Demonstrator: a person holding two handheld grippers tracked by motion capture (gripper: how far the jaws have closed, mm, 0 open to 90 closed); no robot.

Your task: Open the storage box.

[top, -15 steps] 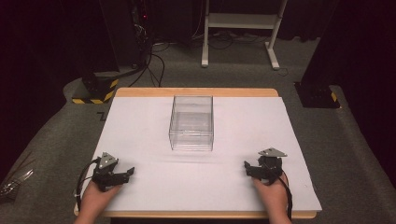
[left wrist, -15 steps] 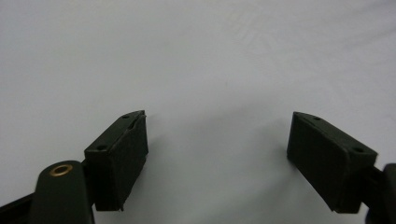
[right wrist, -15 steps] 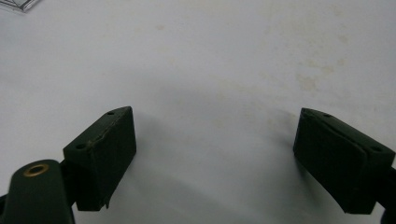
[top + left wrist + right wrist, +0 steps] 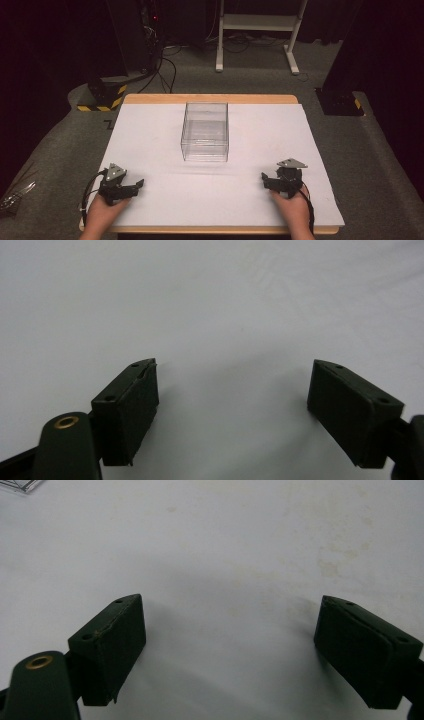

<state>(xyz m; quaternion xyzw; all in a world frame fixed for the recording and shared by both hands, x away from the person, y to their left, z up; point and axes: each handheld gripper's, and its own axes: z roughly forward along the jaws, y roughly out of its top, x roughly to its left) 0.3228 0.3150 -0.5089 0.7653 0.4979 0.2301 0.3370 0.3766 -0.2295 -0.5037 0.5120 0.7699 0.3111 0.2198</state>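
Clear plastic box (image 4: 205,131) sits upright mid-table on the white sheet (image 4: 150,145), slightly toward the far edge, well apart from both grippers. Left gripper (image 4: 134,186) rests near the front-left corner, right gripper (image 4: 266,179) near the front-right, each held in a hand on the sheet. Both sets of jaws stand spread wide with nothing between them; the gripper views confirm it, left gripper (image 4: 232,390) and right gripper (image 4: 231,630) looking at bare sheet, with a corner of the box (image 4: 22,485) just in frame for the right. The box looks empty from the high view, thin-walled and open-topped. Judgement: light, rigid but brittle, smooth and slippery, so walls may flex or crack under a hard pinch. Best hold is likely over the top rim of a short wall, or one gripper on each long side near the rim with a gentle squeeze.
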